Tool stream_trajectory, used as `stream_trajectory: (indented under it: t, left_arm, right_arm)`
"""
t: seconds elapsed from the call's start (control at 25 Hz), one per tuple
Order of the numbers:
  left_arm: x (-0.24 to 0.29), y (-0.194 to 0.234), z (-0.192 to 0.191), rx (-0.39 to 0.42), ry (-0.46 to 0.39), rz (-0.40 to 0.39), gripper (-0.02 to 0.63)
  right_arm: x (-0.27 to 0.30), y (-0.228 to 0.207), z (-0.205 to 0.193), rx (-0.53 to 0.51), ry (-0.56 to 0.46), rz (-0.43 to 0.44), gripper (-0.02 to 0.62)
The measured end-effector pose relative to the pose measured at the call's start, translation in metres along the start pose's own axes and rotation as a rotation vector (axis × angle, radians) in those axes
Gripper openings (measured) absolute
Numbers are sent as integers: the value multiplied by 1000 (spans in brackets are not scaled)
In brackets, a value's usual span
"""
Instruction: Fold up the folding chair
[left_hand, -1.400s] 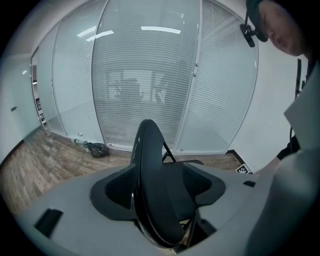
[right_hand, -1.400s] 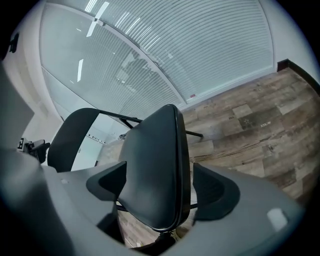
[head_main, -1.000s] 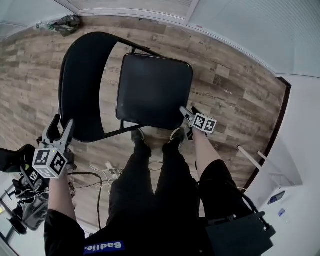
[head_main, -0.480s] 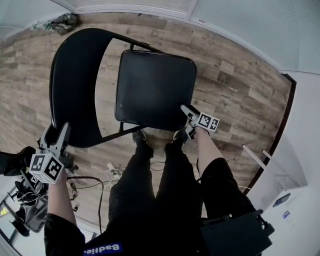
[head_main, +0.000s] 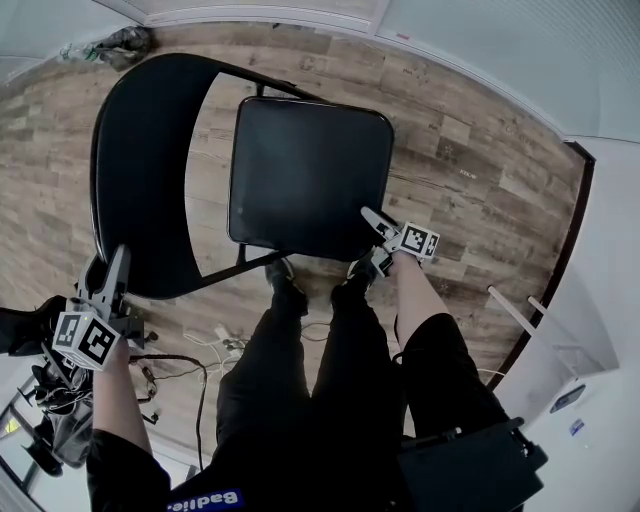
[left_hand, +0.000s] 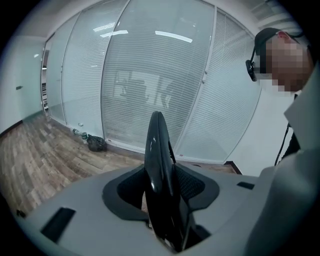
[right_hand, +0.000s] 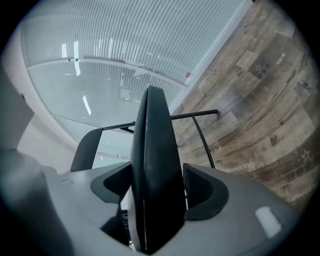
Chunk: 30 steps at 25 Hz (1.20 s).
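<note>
The black folding chair stands open on the wood floor, its seat (head_main: 310, 175) in the middle and its curved backrest (head_main: 140, 180) to the left. My left gripper (head_main: 106, 266) sits at the backrest's near end. In the left gripper view the backrest's edge (left_hand: 159, 150) stands between the jaws, which have just been closing and now press on it. My right gripper (head_main: 372, 224) is at the seat's front right corner. The seat's thick edge (right_hand: 155, 150) fills the gap between its pads (right_hand: 202, 187), whose jaws have also just been closing onto it.
The person's legs and shoes (head_main: 285, 282) stand just in front of the seat. Cables (head_main: 200, 345) and dark equipment (head_main: 30, 330) lie at the lower left. A dark bag (head_main: 125, 45) rests by the glass wall. A thin chair frame tube (right_hand: 202, 132) runs beyond the seat.
In the head view the backrest has swung further left and the left gripper has slid down and left along it. The right gripper stays at the seat corner.
</note>
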<state>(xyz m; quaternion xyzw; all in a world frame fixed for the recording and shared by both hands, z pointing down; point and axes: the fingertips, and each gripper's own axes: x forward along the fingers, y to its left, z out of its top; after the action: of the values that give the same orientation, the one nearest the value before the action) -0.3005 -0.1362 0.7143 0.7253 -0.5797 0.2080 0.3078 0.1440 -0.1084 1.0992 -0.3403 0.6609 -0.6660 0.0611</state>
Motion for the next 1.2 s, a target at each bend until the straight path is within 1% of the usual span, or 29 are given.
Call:
stream_trajectory:
  t: [0.16, 0.32, 0.48, 0.68, 0.8, 0.92, 1.2]
  left_arm:
    - [-1, 4, -4, -12, -4, -10, 169]
    - [-3, -1, 1, -20, 3, 4, 164]
    - [-12, -7, 10, -17, -14, 3, 161]
    - [-24, -19, 22, -21, -19, -3, 152]
    - [-32, -26, 24, -18, -33, -28, 147]
    - [-39, -34, 28, -15, -38, -57, 140]
    - [-54, -59, 45, -18, -29, -110, 123]
  right_arm:
    - [-2, 2, 0, -44, -28, -38, 295]
    - [-2, 8, 0, -55, -31, -54, 293]
    - [-1, 24, -3, -61, -21, -70, 292]
    - [-2, 48, -9, -60, 1, -117, 291]
    - [-6, 59, -16, -40, 14, -149, 291]
    - [-10, 72, -22, -36, 4, -172, 291]
    - [-10, 115, -26, -37, -12, -190, 278]
